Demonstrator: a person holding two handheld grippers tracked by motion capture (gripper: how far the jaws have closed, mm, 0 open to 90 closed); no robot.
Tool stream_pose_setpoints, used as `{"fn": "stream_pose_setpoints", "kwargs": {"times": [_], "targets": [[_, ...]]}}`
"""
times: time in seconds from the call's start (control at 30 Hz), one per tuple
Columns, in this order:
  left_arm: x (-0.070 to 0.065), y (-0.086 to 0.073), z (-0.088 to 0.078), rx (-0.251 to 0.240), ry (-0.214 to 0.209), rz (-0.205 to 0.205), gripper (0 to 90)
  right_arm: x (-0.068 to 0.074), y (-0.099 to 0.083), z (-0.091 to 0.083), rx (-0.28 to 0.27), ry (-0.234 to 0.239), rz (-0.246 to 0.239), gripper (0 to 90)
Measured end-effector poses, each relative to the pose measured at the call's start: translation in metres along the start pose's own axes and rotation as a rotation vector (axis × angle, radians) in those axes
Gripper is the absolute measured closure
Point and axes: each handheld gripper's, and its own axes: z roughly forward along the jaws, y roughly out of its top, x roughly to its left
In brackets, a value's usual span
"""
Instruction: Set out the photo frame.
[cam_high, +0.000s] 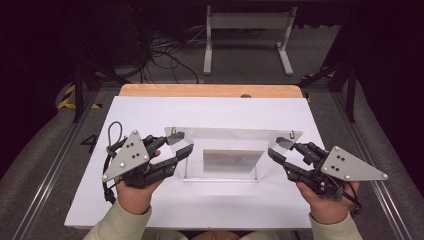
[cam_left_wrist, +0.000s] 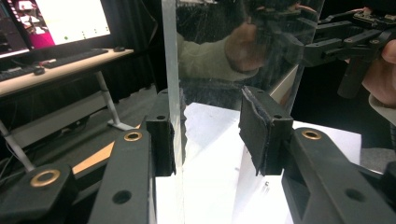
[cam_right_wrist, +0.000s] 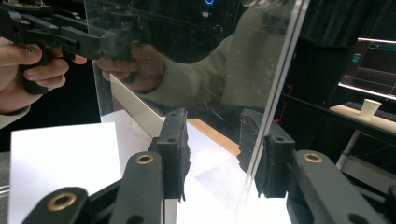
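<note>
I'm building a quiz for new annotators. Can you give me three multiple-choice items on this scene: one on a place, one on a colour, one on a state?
1. Where is the clear panel?
A. Between the two grippers
B. Left of both grippers
C. On the floor

2. What colour is the table top?
A. Green
B. White
C. Red

3. In the left gripper view, the monitor is:
A. Dark
B. Under a cloth
C. Lit

Answers:
1 A: the left gripper is at one end of the clear panel and the right gripper at the other.
2 B: the table is plain white.
3 C: the monitor glows brightly.
</note>
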Motion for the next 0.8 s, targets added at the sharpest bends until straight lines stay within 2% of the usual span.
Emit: {"fn": "stream_pose_setpoints", "kwargs": {"times": [0.07,0.23,0.43,0.6,0.67,0.77,0.8], "targets": [[0.0,0.001,-0.002,0.01,-0.009,-0.008,59.1,0.001,0.001,-0.001,0.004,0.001,0.006,60.4],[0.007,-0.003,0.002,0.045,-0.04,-0.071,59.5,0.001,0.001,0.001,0.036,0.01,0.056,60.4],[0.01,-0.005,0.003,0.042,-0.036,-0.088,59.4,-0.004,-0.003,0.006,0.034,0.027,0.08,60.0],[0.012,-0.008,0.003,0.04,-0.03,-0.105,58.8,-0.006,-0.005,0.011,0.014,0.031,0.075,58.6],[0.011,-0.008,0.004,0.041,-0.014,-0.097,57.4,-0.007,-0.005,0.012,0.013,0.029,0.071,58.1],[0.007,-0.01,0.007,0.037,0.031,-0.061,55.1,-0.009,-0.007,0.015,0.006,0.025,0.053,56.1],[0.007,-0.01,0.007,0.037,0.031,-0.061,55.0,-0.009,-0.007,0.016,0.002,0.024,0.054,55.7]]}}
